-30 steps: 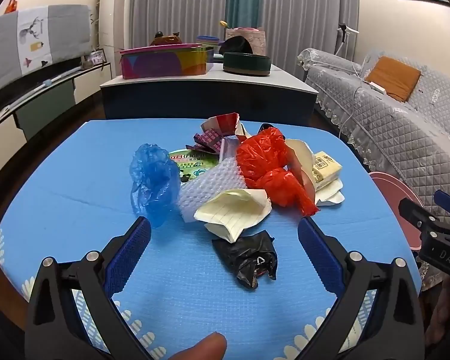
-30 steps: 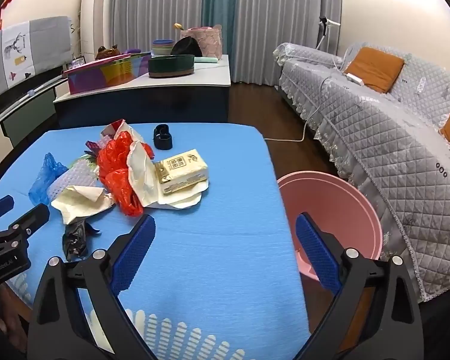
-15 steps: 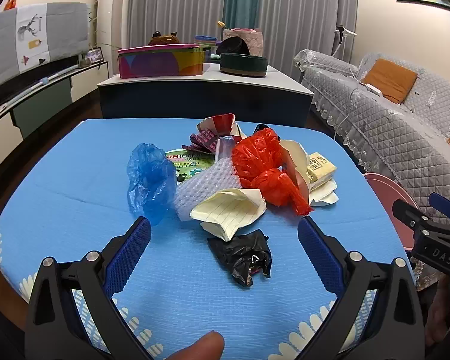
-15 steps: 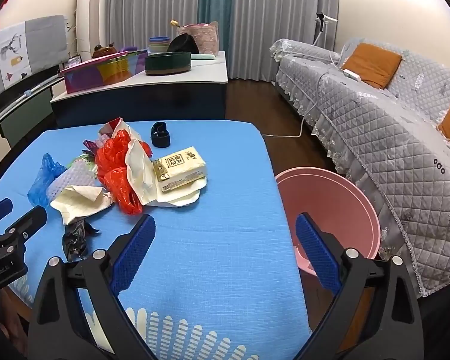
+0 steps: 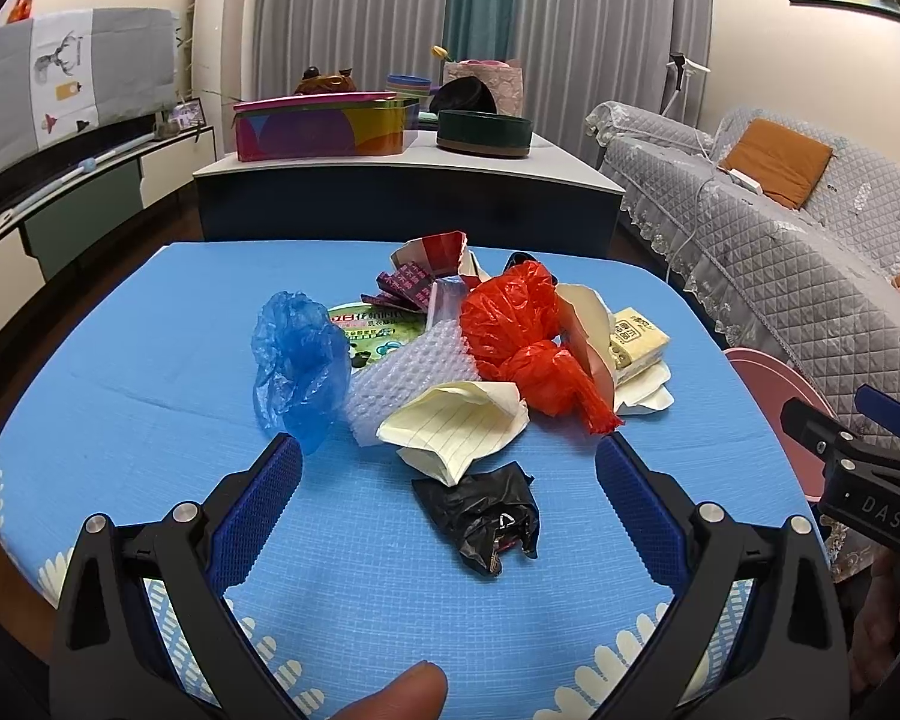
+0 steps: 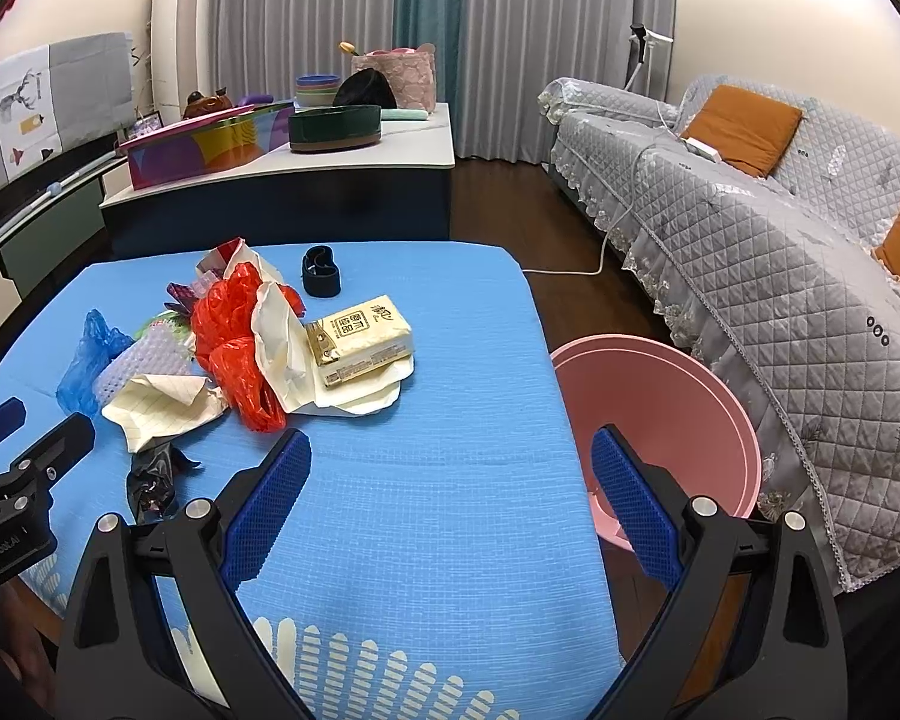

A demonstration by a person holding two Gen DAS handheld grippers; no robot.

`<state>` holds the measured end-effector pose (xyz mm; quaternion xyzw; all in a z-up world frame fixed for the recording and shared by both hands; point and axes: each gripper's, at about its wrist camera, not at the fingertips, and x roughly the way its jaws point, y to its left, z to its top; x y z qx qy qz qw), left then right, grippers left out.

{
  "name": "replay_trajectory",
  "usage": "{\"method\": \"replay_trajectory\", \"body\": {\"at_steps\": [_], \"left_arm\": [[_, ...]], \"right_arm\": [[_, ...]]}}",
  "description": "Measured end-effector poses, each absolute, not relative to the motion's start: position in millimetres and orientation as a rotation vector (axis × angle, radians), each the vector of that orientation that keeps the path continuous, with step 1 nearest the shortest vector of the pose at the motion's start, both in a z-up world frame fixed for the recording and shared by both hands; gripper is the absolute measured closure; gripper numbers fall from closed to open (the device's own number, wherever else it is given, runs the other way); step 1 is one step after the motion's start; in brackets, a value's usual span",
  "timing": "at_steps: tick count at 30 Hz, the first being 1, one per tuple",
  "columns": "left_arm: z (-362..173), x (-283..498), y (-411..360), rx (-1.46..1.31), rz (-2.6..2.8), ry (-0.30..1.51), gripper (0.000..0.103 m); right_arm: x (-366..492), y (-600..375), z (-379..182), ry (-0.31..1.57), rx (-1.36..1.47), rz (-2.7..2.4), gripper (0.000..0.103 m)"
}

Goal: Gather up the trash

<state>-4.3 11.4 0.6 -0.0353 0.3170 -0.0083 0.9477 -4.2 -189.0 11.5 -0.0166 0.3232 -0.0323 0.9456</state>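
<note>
A heap of trash lies on the blue surface, and both tongs hang above its near edge with nothing in them. The left tongs stand wide open, and the crumpled black plastic bag lies between their pads, a little toward 1 o'clock from their midpoint. The right tongs are equally wide open and empty, over bare blue mat, with the pink basin off the surface's edge at about 2 o'clock from them.

The black bag looks very light, soft and crushable. A pinch across its bunched middle should hold, while a loose edge would probably slip or tear. Just beyond it at 12 o'clock lies the lined yellow paper, thin and creased, best taken at a raised fold. The red plastic bag is knotted, and the knot seems the firmest place to grip. The blue plastic film at 10 o'clock and the bubble wrap beside it are flimsy and springy and would compress a good deal before the pads bite. The tissue pack, at 11 o'clock from the right tongs and touching the white paper under it, is the only boxy piece; it looks soft but holds its shape, so its narrow sides would suit. Its slick wrapper could slide.
</note>
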Motion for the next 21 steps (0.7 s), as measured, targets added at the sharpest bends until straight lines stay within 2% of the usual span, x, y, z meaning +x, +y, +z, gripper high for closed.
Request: {"method": "replay_trajectory", "body": {"at_steps": [21], "left_arm": [[0.2,-4.2,9.2,-0.063,-0.021,0.641,0.008]], "right_arm": [[-5.5,-185.9,15.0,0.649,-0.037,-0.062,0.010]]}}
